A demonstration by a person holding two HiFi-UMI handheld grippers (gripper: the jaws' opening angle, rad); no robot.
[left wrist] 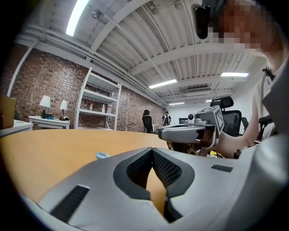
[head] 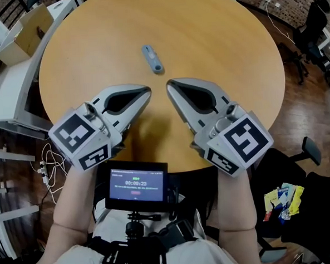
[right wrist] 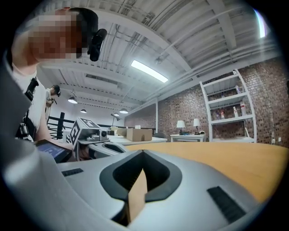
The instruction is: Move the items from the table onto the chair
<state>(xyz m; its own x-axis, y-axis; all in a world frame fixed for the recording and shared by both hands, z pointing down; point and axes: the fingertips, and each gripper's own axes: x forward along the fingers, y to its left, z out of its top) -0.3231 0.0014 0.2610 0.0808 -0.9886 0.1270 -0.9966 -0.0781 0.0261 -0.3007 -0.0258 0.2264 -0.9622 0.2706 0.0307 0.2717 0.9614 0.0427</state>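
We look steeply down on a round wooden table [head: 204, 37], with both grippers held low over its near edge.

(a) The left gripper [head: 147, 91] points toward the table's middle. In the left gripper view its jaws are pressed together at the tips [left wrist: 151, 151]. Only the tabletop [left wrist: 54, 153] shows through the slit behind them, and nothing is pinched.

(b) The right gripper [head: 169, 84] lies just beside the left, and the two tips lean toward each other without touching. In the right gripper view its jaws meet at the tips [right wrist: 142, 153] and hold nothing. The table surface [right wrist: 235, 167] runs away to the right.

(c) The one item we see on the table is a small blue-grey oblong item [head: 153, 59]. It lies flat near the centre, beyond both gripper tips and apart from them. The left gripper view shows only its end [left wrist: 103, 155], just over the left jaw.

(d) A black chair [head: 320, 203] stands at the lower right, off the table's edge. Colourful packets [head: 284, 198] lie on it.

(e) A small screen [head: 136, 184] sits on the rig at the person's chest. A cardboard box [head: 27, 28] rests on a white desk [head: 6, 93] at the upper left.
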